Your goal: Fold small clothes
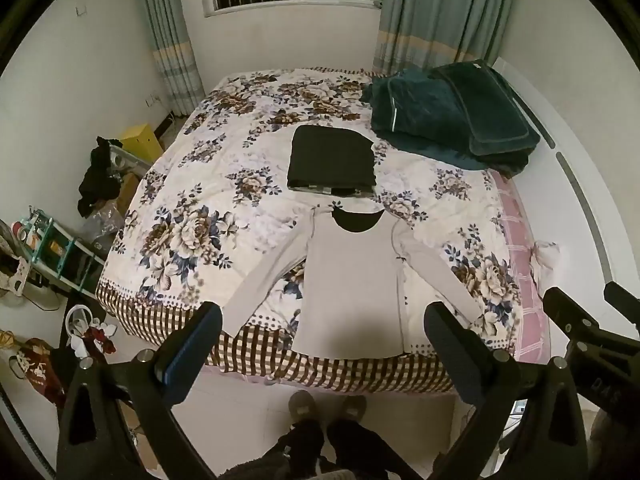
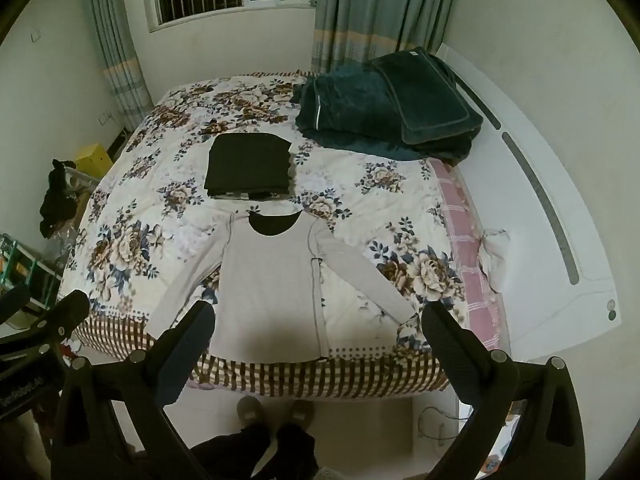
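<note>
A pale grey long-sleeved top (image 1: 352, 280) lies flat on the flowered bed (image 1: 200, 184), neck away from me, sleeves spread, hem at the near edge; it also shows in the right wrist view (image 2: 272, 280). A folded black garment (image 1: 331, 160) lies just beyond its neck, also in the right wrist view (image 2: 249, 168). My left gripper (image 1: 322, 320) is open and empty, held high above the hem. My right gripper (image 2: 318, 320) is open and empty, above the top's right side. The right gripper also shows at the edge of the left wrist view (image 1: 584, 312).
A folded dark teal blanket (image 1: 448, 120) lies at the bed's far right corner by the white headboard (image 1: 580, 184). Shelves and clutter (image 1: 52, 248) stand on the floor to the left. My slippered feet (image 1: 326, 406) stand at the bed's near edge.
</note>
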Tool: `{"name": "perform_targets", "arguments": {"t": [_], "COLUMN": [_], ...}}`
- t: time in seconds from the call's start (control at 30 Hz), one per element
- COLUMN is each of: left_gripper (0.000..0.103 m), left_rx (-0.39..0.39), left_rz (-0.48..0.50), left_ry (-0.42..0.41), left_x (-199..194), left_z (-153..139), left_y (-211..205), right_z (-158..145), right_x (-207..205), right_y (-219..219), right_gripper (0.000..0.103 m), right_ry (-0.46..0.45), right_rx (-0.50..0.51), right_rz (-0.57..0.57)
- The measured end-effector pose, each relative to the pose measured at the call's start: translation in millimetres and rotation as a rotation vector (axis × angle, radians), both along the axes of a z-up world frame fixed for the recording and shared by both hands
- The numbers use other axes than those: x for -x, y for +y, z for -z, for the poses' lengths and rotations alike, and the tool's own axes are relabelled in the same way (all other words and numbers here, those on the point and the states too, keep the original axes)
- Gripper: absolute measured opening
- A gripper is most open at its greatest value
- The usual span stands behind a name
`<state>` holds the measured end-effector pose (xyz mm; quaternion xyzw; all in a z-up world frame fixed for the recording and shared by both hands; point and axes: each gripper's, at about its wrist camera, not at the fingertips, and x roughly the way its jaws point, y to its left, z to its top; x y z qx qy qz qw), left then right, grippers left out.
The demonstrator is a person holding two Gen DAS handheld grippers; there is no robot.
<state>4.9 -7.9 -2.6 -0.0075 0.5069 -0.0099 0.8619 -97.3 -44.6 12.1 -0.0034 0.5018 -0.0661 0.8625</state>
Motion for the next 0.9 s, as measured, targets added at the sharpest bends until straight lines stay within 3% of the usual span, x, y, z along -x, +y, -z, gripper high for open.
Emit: {"name": "perform_targets", "arguments": {"t": [0.9], "left_gripper": [0.103], "left_rx": [0.002], "left_rz": [-0.003], "left_ry": [-0.026], "left_x": [3.9], "left_z": [-18.1], "left_y": [2.9], "right_z": [-1.3], "right_x": [2.2], "right_y": [0.0], "right_gripper": [0.103], "right_ry": [-0.012], "right_rx": [0.003], "right_rz": [-0.001]}}
